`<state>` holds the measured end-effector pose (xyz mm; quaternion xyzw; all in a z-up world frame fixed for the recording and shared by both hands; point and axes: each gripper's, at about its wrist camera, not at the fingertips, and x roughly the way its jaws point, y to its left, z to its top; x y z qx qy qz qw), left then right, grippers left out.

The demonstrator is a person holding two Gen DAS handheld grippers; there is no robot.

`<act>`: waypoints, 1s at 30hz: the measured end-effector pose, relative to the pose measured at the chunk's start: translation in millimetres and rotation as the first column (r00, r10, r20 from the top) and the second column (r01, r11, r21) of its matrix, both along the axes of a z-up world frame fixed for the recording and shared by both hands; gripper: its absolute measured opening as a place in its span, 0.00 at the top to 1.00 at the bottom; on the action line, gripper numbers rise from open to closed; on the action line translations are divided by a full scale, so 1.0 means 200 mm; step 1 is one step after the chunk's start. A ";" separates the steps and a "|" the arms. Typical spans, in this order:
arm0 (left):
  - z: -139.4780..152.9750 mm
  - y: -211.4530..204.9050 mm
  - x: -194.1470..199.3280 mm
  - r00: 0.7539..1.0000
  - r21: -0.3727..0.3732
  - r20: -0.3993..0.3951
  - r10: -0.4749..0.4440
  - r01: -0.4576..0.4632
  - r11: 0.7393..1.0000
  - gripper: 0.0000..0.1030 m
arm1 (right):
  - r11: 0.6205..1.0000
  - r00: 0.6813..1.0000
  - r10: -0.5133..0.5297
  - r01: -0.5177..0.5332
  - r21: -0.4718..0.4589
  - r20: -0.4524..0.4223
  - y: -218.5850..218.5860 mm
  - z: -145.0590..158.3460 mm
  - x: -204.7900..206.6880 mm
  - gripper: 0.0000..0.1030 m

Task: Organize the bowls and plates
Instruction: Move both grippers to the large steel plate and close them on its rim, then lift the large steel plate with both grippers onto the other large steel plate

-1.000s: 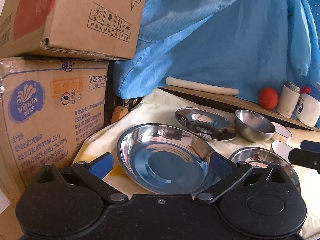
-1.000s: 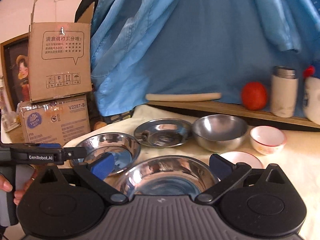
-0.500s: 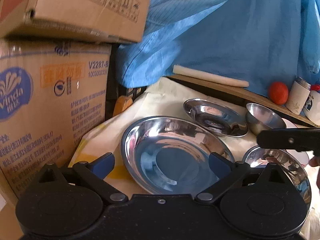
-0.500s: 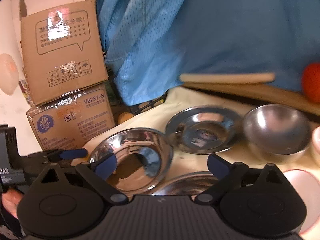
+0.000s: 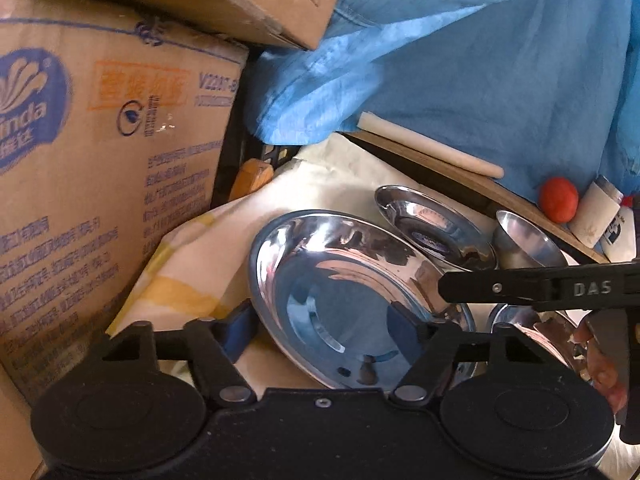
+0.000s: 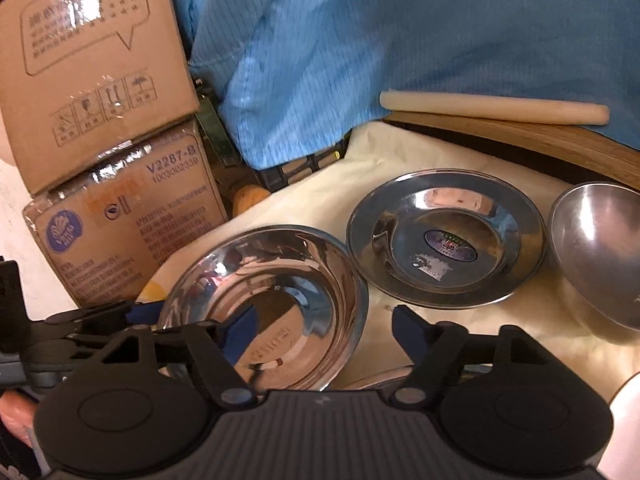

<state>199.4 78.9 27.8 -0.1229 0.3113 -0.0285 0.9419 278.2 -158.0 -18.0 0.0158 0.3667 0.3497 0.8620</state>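
Left gripper: jaws closing from fully spread, now straddling the near rim of the large steel dish; pads not yet pressing.
Right gripper: swung left from the dish in front, jaws closing over the large steel dish's right rim.
Right gripper's arm: now crossing the left view.

Bright daylight, glare on the steel dish and taped carton; fisheye-bent, slightly blurred edges
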 end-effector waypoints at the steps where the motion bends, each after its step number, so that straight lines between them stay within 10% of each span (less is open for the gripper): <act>1: 0.00 0.00 0.00 1.000 -0.002 0.001 0.006 -0.006 1.000 0.37 | 1.000 1.000 0.001 -0.001 -0.005 -0.008 0.01 -0.01 0.01 0.34; 12: -0.03 0.07 -0.03 0.998 -0.052 0.002 0.059 -0.059 0.997 0.67 | 0.999 0.996 -0.046 0.045 -0.011 -0.078 -0.01 -0.07 0.05 0.80; 30: 0.04 0.05 -0.15 0.992 -0.065 0.042 0.116 -0.113 0.991 0.75 | 0.996 0.997 -0.069 0.071 0.046 -0.041 -0.04 0.03 -0.06 0.86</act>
